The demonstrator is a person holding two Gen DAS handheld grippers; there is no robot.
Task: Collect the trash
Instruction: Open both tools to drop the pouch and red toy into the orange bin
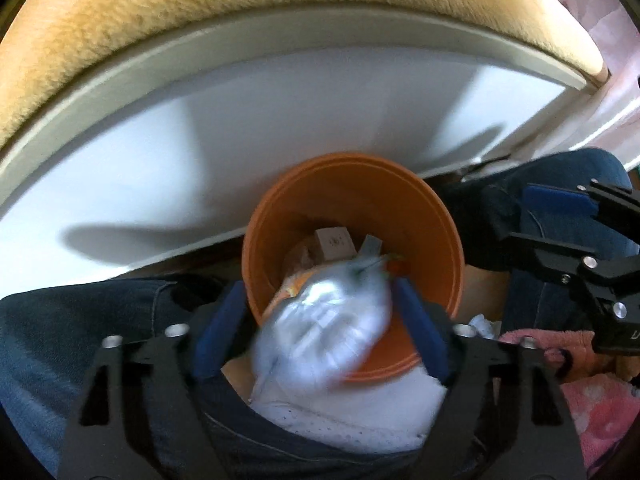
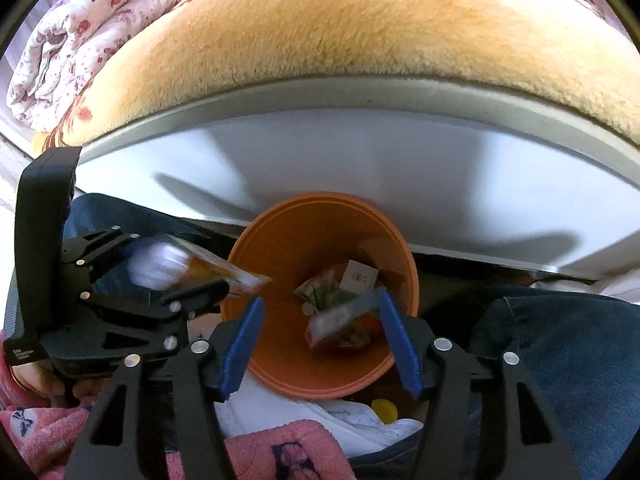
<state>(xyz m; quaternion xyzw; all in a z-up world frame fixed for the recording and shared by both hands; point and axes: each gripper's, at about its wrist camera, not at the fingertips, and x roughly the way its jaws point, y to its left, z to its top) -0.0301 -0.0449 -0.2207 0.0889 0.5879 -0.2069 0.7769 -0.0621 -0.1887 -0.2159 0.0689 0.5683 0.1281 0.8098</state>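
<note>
An orange bin (image 1: 436, 240) (image 2: 288, 248) stands against a white bed frame and holds wrappers and a small box (image 1: 334, 242) (image 2: 360, 276). My left gripper (image 1: 324, 320) is open over the bin's near rim. A clear plastic bag with orange contents (image 1: 324, 328) is blurred between its blue pads (image 1: 420, 328), apparently loose; it also shows in the right wrist view (image 2: 192, 268). My right gripper (image 2: 322, 340) is open above the bin. A blurred wrapper (image 2: 340, 320) lies or falls inside the bin between its pads (image 2: 400, 344).
A tan fleece blanket (image 2: 340, 32) covers the bed above the white frame (image 2: 360, 160). A floral quilt (image 2: 80, 32) lies at the far left. The person's jeans (image 2: 560, 344), a pink towel (image 2: 272, 452), white cloth (image 1: 360, 408) and a yellow cap (image 2: 384, 408) surround the bin.
</note>
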